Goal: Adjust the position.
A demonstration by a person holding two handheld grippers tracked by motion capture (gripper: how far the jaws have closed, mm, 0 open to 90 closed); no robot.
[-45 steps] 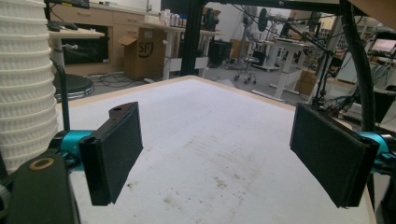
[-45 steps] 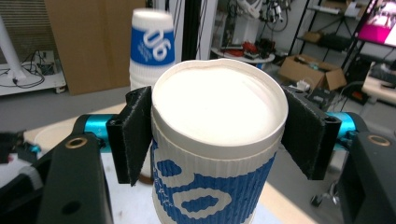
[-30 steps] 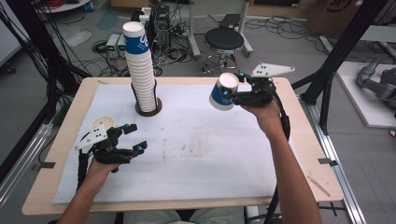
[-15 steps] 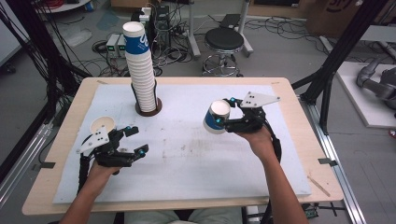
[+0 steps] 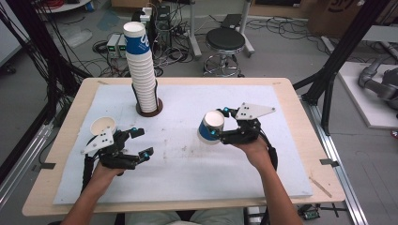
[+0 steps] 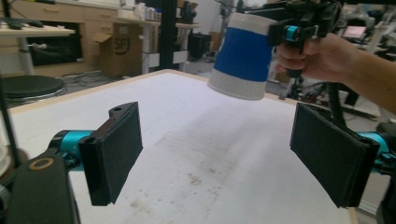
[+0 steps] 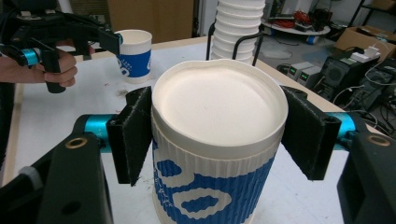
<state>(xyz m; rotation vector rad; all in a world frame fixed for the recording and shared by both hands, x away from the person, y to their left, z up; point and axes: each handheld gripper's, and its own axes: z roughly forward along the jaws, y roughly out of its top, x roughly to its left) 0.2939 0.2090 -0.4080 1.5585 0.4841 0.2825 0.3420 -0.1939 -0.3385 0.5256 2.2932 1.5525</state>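
My right gripper (image 5: 217, 132) clamps 1 blue paper cup (image 5: 210, 127) above the mat. Behind stand 1 cup stack (image 5: 142, 70) and 1 loose cup (image 5: 103, 127); my left gripper (image 5: 140, 142) gapes wide, empty.

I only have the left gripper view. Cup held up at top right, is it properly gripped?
Observer: Yes. In the right gripper view both pads press the cup just under its rim.
Operator: Any other cups out?
Observer: A tall stack in a holder at the table's far left, seen from the high view.
Operator: Anything near my left gripper?
Observer: A single cup stands on the table, just beyond the left gripper, whose jaws are open with nothing between them.
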